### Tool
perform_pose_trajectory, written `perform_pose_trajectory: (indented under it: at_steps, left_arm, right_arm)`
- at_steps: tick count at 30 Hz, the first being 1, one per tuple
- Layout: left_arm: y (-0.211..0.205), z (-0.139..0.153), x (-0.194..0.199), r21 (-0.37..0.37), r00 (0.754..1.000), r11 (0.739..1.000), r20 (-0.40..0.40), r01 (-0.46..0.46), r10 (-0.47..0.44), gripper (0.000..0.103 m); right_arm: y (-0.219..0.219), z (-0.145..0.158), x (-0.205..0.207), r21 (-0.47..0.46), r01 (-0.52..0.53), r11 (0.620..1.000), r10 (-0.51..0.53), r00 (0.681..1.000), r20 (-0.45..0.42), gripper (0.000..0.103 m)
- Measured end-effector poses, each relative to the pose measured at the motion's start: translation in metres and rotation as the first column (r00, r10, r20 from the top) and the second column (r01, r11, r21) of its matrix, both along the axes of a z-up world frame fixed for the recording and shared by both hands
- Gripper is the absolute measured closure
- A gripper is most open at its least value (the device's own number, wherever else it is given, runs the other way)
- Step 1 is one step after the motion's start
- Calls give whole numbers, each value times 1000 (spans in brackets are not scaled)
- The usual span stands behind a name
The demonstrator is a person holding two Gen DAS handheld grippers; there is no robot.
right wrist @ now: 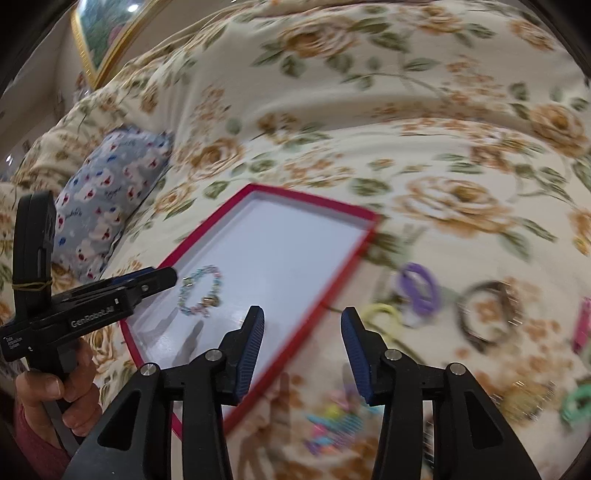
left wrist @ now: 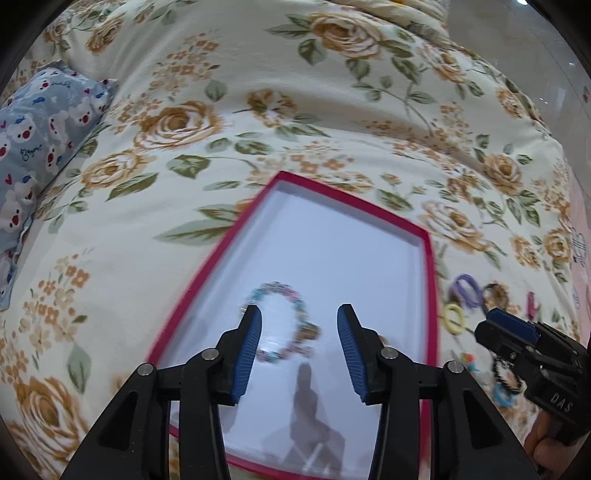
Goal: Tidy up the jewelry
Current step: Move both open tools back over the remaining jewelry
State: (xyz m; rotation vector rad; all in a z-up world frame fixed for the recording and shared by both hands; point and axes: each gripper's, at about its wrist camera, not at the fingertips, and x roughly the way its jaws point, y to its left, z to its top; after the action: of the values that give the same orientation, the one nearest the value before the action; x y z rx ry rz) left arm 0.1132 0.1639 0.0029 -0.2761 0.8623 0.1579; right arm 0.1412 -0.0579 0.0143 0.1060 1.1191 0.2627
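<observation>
A red-rimmed box (left wrist: 427,280) with a white floor lies on a floral bedspread; it also shows in the right wrist view (right wrist: 317,306). A pastel beaded bracelet (left wrist: 295,314) lies inside it, also seen in the right wrist view (right wrist: 201,291). My left gripper (left wrist: 299,325) is open and empty just above the bracelet. My right gripper (right wrist: 303,328) is open and empty over the box's right rim. Loose pieces lie right of the box: a purple ring (right wrist: 419,286), a yellow ring (right wrist: 380,314), a dark bangle (right wrist: 484,314) and a colourful beaded piece (right wrist: 332,424).
A blue patterned pillow (left wrist: 33,147) lies at the left on the floral bedspread (left wrist: 332,110). A green clip (right wrist: 576,406) and a pink clip (right wrist: 581,325) lie at the far right. A framed picture (right wrist: 107,33) hangs behind the bed.
</observation>
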Motion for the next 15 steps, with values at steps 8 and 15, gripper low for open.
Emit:
perform_pose_trajectory:
  at_steps: [8, 15]
  left_arm:
    - [-35, 12, -7, -4, 996, 996, 2, 84, -84, 57]
    - [-59, 19, -3, -3, 991, 991, -4, 137, -137, 52]
  right_arm:
    - [-57, 24, -23, -35, 113, 993, -112, 993, 32, 57]
    - [-96, 35, -38, -53, 187, 981, -185, 981, 51, 55]
